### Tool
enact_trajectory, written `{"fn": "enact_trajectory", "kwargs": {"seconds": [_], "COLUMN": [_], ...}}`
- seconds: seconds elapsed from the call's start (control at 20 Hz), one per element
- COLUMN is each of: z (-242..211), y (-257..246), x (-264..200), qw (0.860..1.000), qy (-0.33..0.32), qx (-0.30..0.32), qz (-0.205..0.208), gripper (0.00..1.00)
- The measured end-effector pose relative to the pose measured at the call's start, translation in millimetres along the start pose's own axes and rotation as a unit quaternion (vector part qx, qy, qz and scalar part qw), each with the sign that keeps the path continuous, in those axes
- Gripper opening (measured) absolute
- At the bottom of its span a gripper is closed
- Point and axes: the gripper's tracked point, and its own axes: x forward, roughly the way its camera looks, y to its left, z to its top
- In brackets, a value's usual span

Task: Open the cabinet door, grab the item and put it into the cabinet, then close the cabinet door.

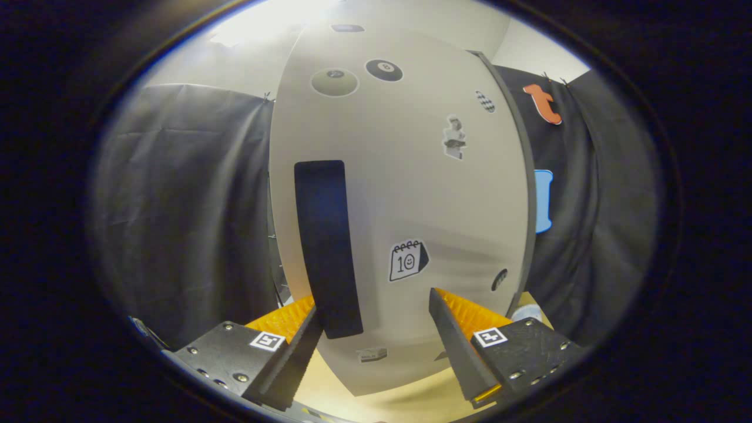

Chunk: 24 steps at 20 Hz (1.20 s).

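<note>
Door: the cabinet door point(405, 194) stands upright just ahead of the gripper point(376, 329), a pale flat panel with stickers on it; it looks shut or nearly so, though its left edge is hard to read.
Handle: a tall dark bar point(326, 247) runs down the door's left part, standing proud of the panel. Its lower end sits just beside the left finger; whether they touch I cannot tell.
Jaws: wide apart, clamped on nothing. The handle is off toward the left finger, not centred in the gap.
Item: something small and pale point(524, 311) peeks out past the door's lower right edge, by the right finger; it may be the thing to stow, but too little shows to be sure.
Surface: a light wooden top point(376, 399) carries the cabinet.
Handling, door: judged stiff and light, likely a thin board that swings on hinges at the right, away from the handle. It should give easily but will follow an arc, so a straight pull would fight it.
Handling, handle: rigid, smooth-looking and narrow enough to fit between the fingers. The ribbed pads point(470, 311) should hold it.
Where to hold: the bar's lower half, fingers on its two long sides, after shifting left to centre it.
Risk: a one-sided contact would slide off the bar or nudge the cabinet.
</note>
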Motion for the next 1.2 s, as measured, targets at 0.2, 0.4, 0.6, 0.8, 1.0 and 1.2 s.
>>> {"fn": "enact_trajectory", "kwargs": {"seconds": [0.2, 0.4, 0.6, 0.8, 1.0, 1.2], "z": [8, 13, 14, 13, 14, 15], "y": [21, 39, 42, 45, 43, 41], "x": [48, 81, 82, 76, 83, 91], "qw": [0.999, 0.998, 0.996, 0.992, 0.989, 0.987], "qy": [-0.016, -0.019, -0.034, -0.042, -0.052, -0.057], "qx": [-0.031, -0.039, -0.06, -0.062, -0.058, -0.057], "qz": [-0.015, -0.034, -0.059, -0.097, -0.123, -0.138], "gripper": [1.0, 1.0, 1.0, 0.99, 1.0, 1.0]}}
